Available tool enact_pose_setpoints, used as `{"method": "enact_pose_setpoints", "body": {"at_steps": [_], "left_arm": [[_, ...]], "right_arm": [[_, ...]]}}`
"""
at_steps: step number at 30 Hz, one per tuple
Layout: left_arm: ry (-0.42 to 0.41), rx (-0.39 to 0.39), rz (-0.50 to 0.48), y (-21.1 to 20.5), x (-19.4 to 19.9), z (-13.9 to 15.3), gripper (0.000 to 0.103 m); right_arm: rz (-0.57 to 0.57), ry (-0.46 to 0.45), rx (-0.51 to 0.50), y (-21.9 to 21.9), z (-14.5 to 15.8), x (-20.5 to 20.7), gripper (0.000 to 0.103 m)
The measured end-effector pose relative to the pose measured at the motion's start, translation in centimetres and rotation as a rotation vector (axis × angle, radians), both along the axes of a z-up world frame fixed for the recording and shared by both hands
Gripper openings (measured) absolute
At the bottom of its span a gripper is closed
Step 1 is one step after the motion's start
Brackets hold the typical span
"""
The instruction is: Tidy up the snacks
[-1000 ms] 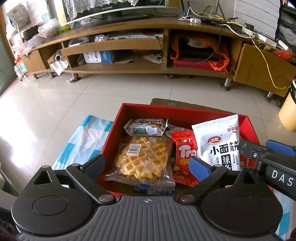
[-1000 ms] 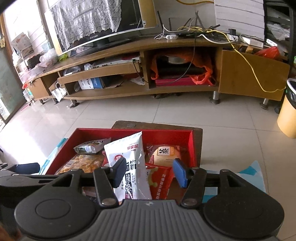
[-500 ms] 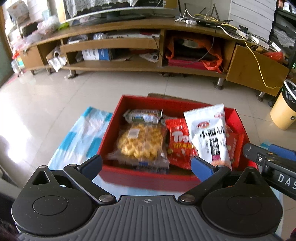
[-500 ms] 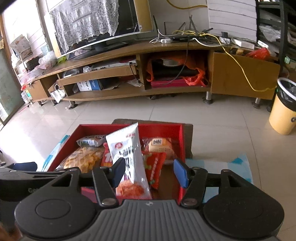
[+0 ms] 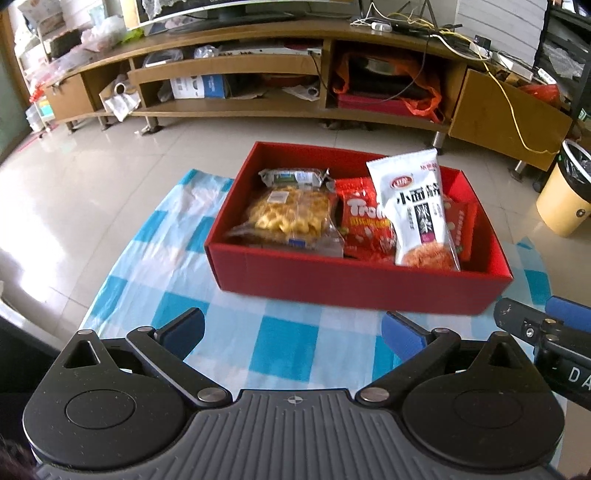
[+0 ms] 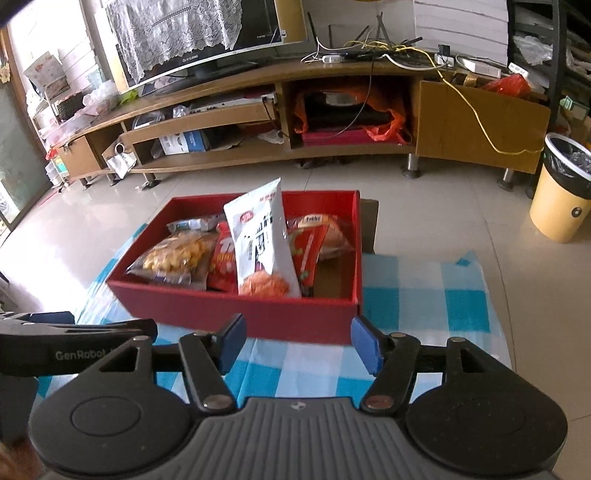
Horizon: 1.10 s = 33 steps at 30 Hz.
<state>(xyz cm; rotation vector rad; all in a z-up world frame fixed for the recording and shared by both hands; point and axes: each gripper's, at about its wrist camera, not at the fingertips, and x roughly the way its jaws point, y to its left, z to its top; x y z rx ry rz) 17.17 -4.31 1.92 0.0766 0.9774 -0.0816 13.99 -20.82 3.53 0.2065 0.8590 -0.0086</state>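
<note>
One red box [image 5: 354, 291] on a blue-and-white checked cloth [image 5: 280, 347] spread over the bench, just beyond both hand-held grippers. Inside the box, six snack packs countable: one clear waffle pack [image 5: 288, 218] at the left front; one small silver pack [image 5: 293, 176] behind it against the far wall; one red pack [image 5: 360, 225] in the middle; one white pack [image 5: 417, 210] propped up and leaning toward the far wall, its top above the rim; one more red pack [image 6: 308, 251] to its right; one orange pack [image 6: 332, 236] behind that, partly hidden. Bare box floor at the right front corner. Two hand-held grippers, neither touching box or packs. Left gripper [image 5: 293, 334] spread as wide as can be, nothing between the blue pads [image 5: 184, 328], only cloth below. Right gripper [image 6: 295, 343] partly spread, jaws opening, nothing between them, aimed at the box's near wall. Each gripper's tip visible at the edge of the other's view. Behind, one long wooden TV stand [image 6: 258, 85] with one TV [image 6: 207, 33], and one yellow bin [image 6: 561, 199] on the tiled floor at the right.
</note>
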Motion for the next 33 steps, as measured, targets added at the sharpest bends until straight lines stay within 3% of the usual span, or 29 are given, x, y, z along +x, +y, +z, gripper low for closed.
{"method": "enact_pose_setpoints", "body": {"at_steps": [24, 33], "left_arm": [[-0.011, 0.013, -0.043, -0.1, -5.3, 0.3, 0.103], [-0.022, 0.056, -0.061, 0.2, -7.9, 0.5, 0.103]], "right_arm": [[0.007, 0.014, 0.013, 1.1, 0.1, -5.0, 0.060], [0.019, 0.012, 0.007, 2.1, 0.3, -7.8, 0.060]]}}
